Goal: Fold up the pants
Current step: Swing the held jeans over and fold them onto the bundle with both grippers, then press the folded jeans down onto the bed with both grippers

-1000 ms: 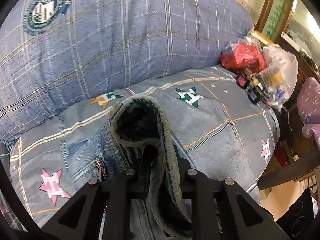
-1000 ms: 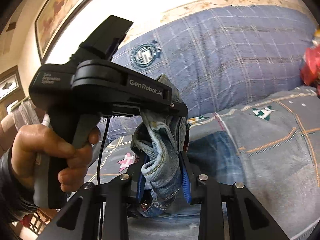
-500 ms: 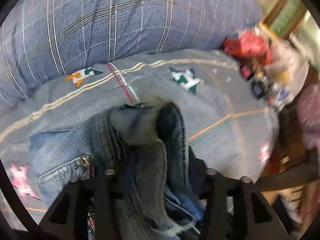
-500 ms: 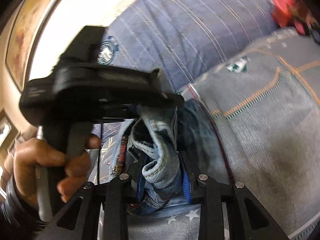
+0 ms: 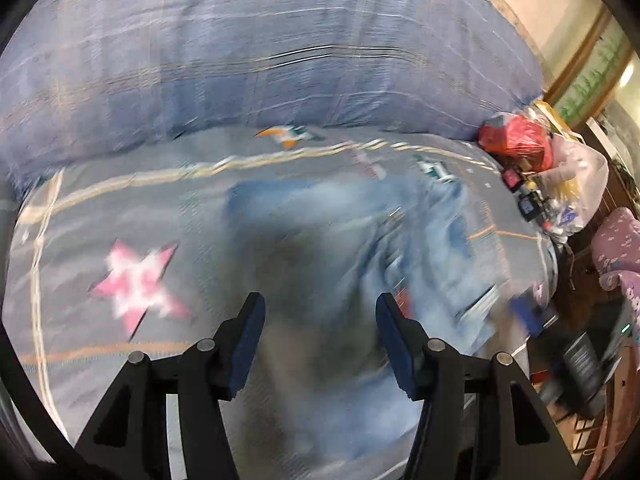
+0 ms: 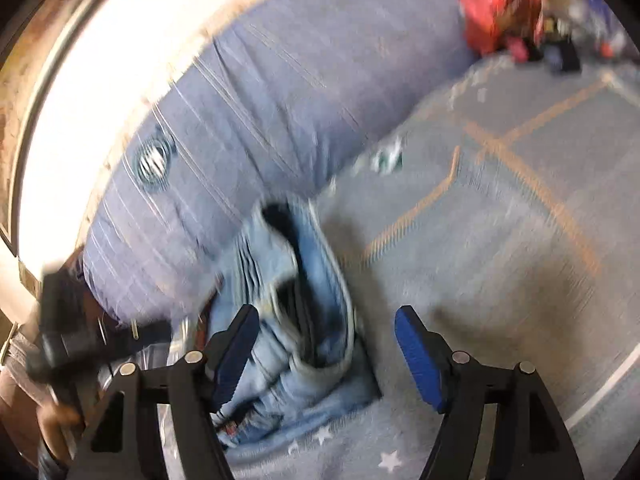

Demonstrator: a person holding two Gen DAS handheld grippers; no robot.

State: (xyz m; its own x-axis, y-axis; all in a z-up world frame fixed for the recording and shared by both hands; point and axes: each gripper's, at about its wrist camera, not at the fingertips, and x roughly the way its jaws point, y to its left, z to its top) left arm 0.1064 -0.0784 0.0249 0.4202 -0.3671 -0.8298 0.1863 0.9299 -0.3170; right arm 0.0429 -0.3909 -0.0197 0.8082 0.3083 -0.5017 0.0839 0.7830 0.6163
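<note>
Step in hand: looks like both grippers are letting go of the jeans after laying a fold down on the bed, just my read.

Left gripper [image 5: 320, 314]: jaws are opening, standing fairly wide, nothing pressing on the pads; blurry denim is lying under and past them.

Right gripper [image 6: 327, 330]: jaws are opening too, wide apart, the bunched edge of the jeans is sitting between them but leaning toward the 9 o'clock pad, not being squeezed.

Where the jeans are: the jeans [image 6: 296, 300] are lying on the grey star-print bedsheet [image 6: 520, 240], close under the big blue plaid pillow [image 6: 260, 112]. In the left view the jeans [image 5: 360, 232] are spreading from centre toward 3 o'clock.

Which way they're pointing: in the right view the long axis seems to be running from 6 toward 12 o'clock, the open cuff or waist mouth gaping at the 12 o'clock end. Too blurry to say which end it is.

Doing it well: I'd be pulling both grippers straight back so the pads aren't dragging the fold open, then smoothing that bunched edge flat.

Clutter: red bag [image 5: 516, 140] is sitting at the bed corner around 2 o'clock, well apart from the jeans.
</note>
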